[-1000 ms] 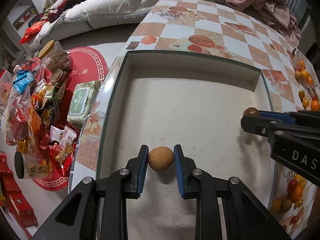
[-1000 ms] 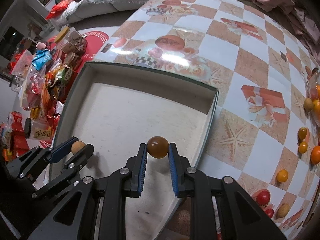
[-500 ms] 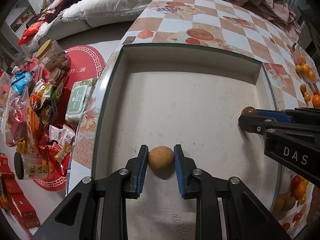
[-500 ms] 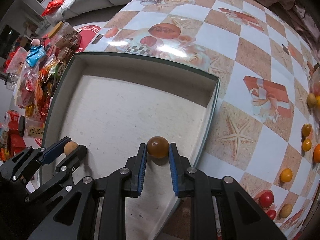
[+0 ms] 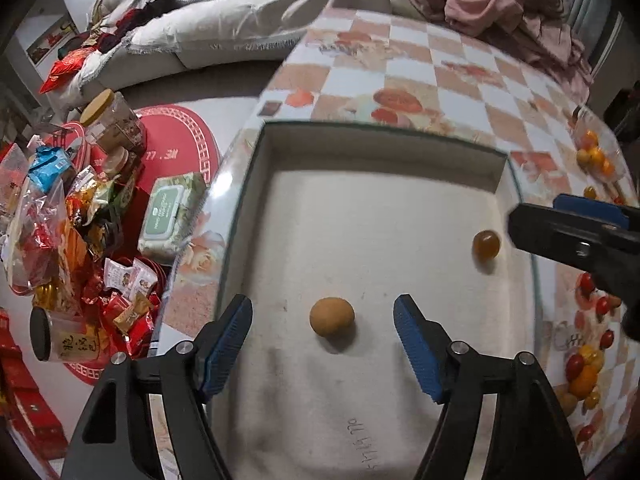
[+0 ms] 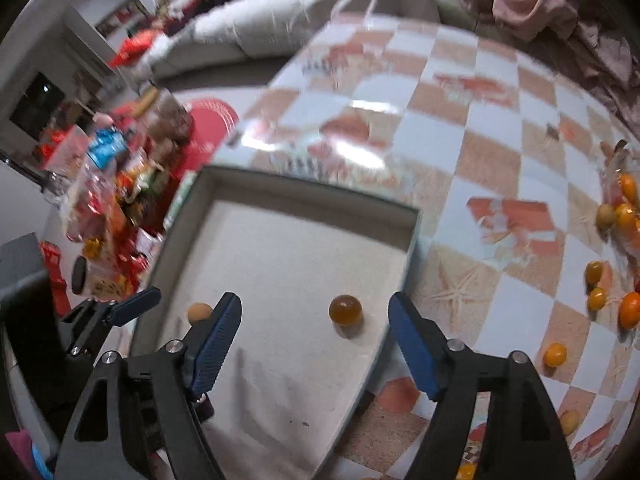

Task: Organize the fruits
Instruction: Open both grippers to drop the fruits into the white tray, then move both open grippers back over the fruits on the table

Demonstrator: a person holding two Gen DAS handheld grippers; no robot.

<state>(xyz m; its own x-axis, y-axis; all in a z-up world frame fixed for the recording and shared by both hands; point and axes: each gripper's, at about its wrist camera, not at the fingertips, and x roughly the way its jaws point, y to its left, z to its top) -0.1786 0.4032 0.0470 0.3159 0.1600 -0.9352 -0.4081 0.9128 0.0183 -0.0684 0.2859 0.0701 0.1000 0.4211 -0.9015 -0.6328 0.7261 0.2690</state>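
A shallow white-lined box (image 5: 384, 148) lies on the checkered table. A tan round fruit (image 5: 332, 316) rests on its floor between the wide-open fingers of my left gripper (image 5: 323, 320), untouched. A dark amber round fruit (image 5: 485, 245) rests near the box's right wall. In the right wrist view the amber fruit (image 6: 345, 310) lies between the open fingers of my right gripper (image 6: 315, 322), free of both. The tan fruit (image 6: 199, 312) and the box wall (image 6: 304, 188) show there too. The right gripper's fingers (image 5: 580, 224) enter the left wrist view at the right.
Several small orange and red fruits (image 6: 596, 298) lie loose on the table (image 6: 480, 160) to the right of the box; more show in the left wrist view (image 5: 588, 364). Snack bags and jars (image 5: 72, 216) crowd the floor at the left. A sofa and pink cloth lie behind.
Both grippers have opened and let go of their fruits, which now rest on the box floor. Both grippers have drawn back and up a little.
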